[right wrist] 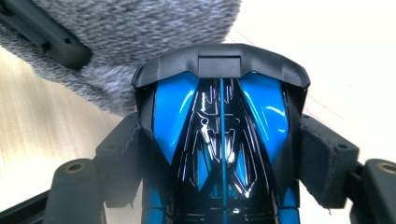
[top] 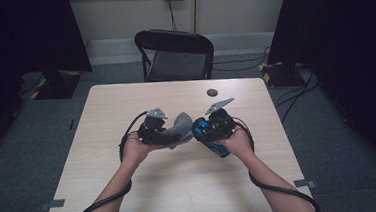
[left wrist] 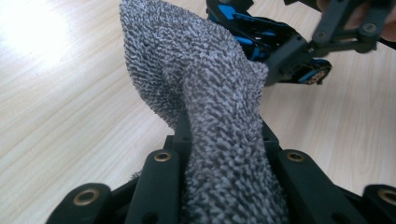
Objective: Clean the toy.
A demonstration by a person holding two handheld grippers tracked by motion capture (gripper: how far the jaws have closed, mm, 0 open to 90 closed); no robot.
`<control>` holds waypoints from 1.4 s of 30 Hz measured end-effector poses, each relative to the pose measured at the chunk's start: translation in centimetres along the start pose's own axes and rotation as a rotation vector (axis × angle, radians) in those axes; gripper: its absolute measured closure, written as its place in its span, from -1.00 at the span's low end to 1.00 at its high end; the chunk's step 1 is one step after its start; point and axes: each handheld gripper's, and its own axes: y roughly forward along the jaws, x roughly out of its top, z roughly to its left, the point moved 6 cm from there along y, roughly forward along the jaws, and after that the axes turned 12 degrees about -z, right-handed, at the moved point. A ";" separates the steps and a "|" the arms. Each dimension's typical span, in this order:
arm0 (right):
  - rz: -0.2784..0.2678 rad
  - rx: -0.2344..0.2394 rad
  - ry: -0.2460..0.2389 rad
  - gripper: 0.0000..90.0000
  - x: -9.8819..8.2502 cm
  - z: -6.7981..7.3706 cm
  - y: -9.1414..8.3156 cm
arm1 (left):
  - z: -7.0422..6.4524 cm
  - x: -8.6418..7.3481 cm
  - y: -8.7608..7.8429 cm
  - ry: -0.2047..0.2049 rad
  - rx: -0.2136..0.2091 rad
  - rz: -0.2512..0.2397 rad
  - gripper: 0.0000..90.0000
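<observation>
**Wiping the toy car with the fuzzy cloth**

Your left gripper [top: 164, 132] is squeezed tight on the grey cloth [left wrist: 210, 93]. Your right gripper [top: 209, 130] is partly open, clamped around the blue toy car [right wrist: 222, 140]. Both hang over the middle of the table [top: 181, 186], cloth touching car. The car lies slanted, one end far-left, the other near-right. Next, rub the cloth gently along it.

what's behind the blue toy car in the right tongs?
A grey fuzzy cloth lies just behind the blue toy car, with the wooden table below. The car's body covers the cloth's lower edge.
</observation>
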 end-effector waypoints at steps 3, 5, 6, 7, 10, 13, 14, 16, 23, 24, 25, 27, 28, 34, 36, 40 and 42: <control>-0.010 -0.005 0.008 -0.42 0.0 -0.2 -0.1 | -0.1 -0.4 -0.7 -0.002 -0.008 0.000 0.58; -0.014 -0.005 0.013 -0.42 0.1 -0.4 -0.3 | 0.2 -0.6 -1.2 0.002 -0.003 0.007 0.58; -0.016 -0.010 0.015 -0.42 0.1 -0.4 -0.3 | 0.4 -0.7 -1.5 0.004 0.007 0.009 0.58; -0.017 -0.007 0.017 -0.42 0.1 -0.5 -0.4 | 0.8 -0.7 -1.9 -0.008 0.013 0.000 0.58; -0.019 -0.002 0.014 -0.42 0.1 -0.4 -0.5 | 1.9 -0.5 -2.7 -0.038 0.052 -0.028 0.58; -0.020 0.003 0.006 -0.42 0.1 -0.1 -0.5 | 2.7 0.0 -3.1 -0.061 0.073 -0.051 0.57; -0.019 0.002 0.003 -0.42 0.1 0.1 -0.4 | 3.0 0.1 -3.2 -0.064 0.078 -0.053 0.57; -0.017 0.013 -0.004 -0.42 0.1 0.3 -0.2 | 3.5 0.4 -3.1 -0.084 0.094 -0.069 0.57; -0.015 0.041 -0.020 -0.42 0.2 1.4 0.1 | 4.8 1.8 -2.1 -0.103 0.134 -0.084 0.58; -0.013 0.045 -0.022 -0.42 0.2 1.5 0.2 | 4.8 1.9 -1.8 -0.093 0.139 -0.083 0.58; -0.012 0.049 -0.026 -0.42 0.2 1.6 0.2 | 4.7 2.1 -1.5 -0.094 0.135 -0.079 0.58; -0.010 0.051 -0.030 -0.42 0.2 1.8 0.3 | 4.6 2.5 -0.9 -0.081 0.139 -0.071 0.58; -0.012 0.060 -0.027 -0.42 0.2 1.9 0.4 | 4.4 2.7 -0.6 -0.078 0.137 -0.066 0.58; -0.013 0.069 -0.040 -0.42 0.2 2.3 0.5 | 3.8 3.7 1.3 -0.054 0.136 -0.053 0.59; -0.016 0.080 -0.037 -0.42 0.3 2.5 0.5 | 3.5 3.9 1.8 -0.046 0.135 -0.049 0.60; -0.026 0.078 -0.038 -0.42 0.5 2.5 0.4 | 3.1 4.0 2.5 -0.042 0.120 -0.037 0.60; -0.024 0.075 -0.042 -0.42 0.5 2.5 0.4 | 2.8 3.9 2.8 -0.042 0.108 -0.033 0.60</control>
